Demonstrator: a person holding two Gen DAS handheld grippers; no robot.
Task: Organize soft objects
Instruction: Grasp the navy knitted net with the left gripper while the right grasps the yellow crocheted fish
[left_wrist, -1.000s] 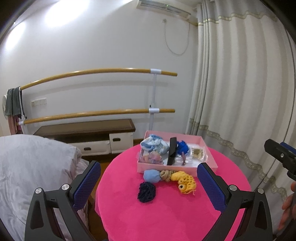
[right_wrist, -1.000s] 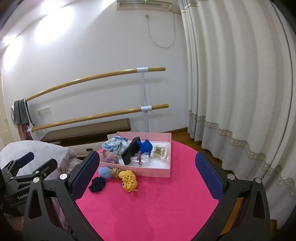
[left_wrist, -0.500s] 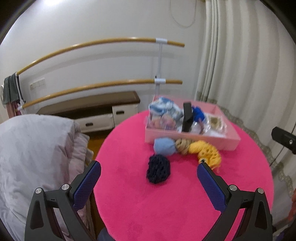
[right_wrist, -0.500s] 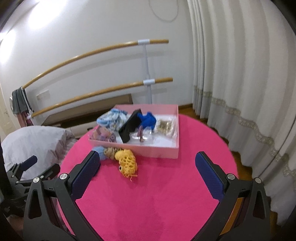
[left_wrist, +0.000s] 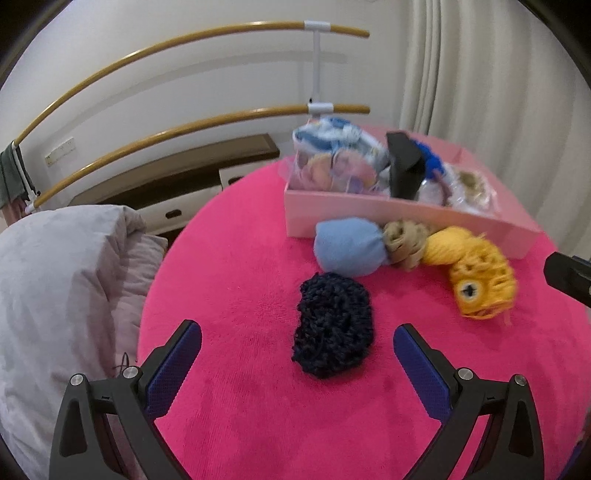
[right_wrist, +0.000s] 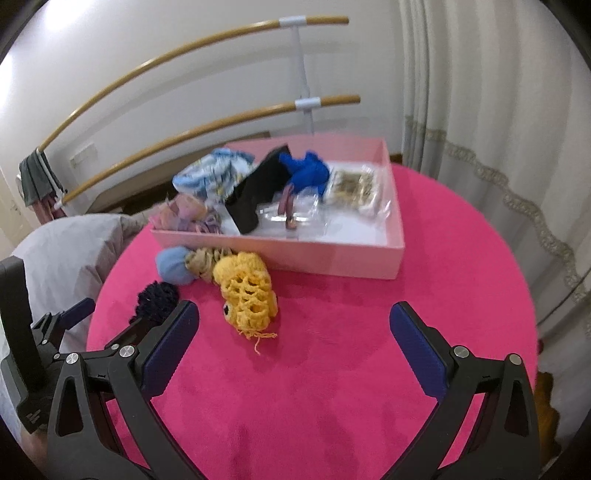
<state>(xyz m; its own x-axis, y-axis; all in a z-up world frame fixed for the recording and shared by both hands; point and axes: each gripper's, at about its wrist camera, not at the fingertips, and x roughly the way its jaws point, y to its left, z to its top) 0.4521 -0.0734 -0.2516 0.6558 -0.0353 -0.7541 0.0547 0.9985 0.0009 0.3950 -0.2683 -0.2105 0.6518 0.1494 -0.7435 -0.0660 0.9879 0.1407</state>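
A navy knitted piece (left_wrist: 332, 326) lies on the pink round table (left_wrist: 240, 258), just ahead of my open, empty left gripper (left_wrist: 297, 356). Behind it lie a light blue soft ball (left_wrist: 349, 251), a tan knitted piece (left_wrist: 404, 238) and a yellow crocheted piece (left_wrist: 476, 269), all in front of a pink box (left_wrist: 369, 212). My right gripper (right_wrist: 293, 338) is open and empty, hovering over the table right of the yellow piece (right_wrist: 247, 291). The navy piece (right_wrist: 157, 297) shows partly behind the left gripper (right_wrist: 70, 317) there. The box (right_wrist: 332, 258) holds fabrics and packets.
A black upright object (right_wrist: 258, 195) stands in the box among blue fabric and plastic packets. A grey quilt (left_wrist: 55, 277) lies left of the table. Wooden wall bars (left_wrist: 184, 129), a low bench and curtains (right_wrist: 498, 110) stand behind.
Both grippers have moved forward and down toward the table. The soft objects now appear much closer; the left gripper is just short of the navy piece. Nothing has been grasped.
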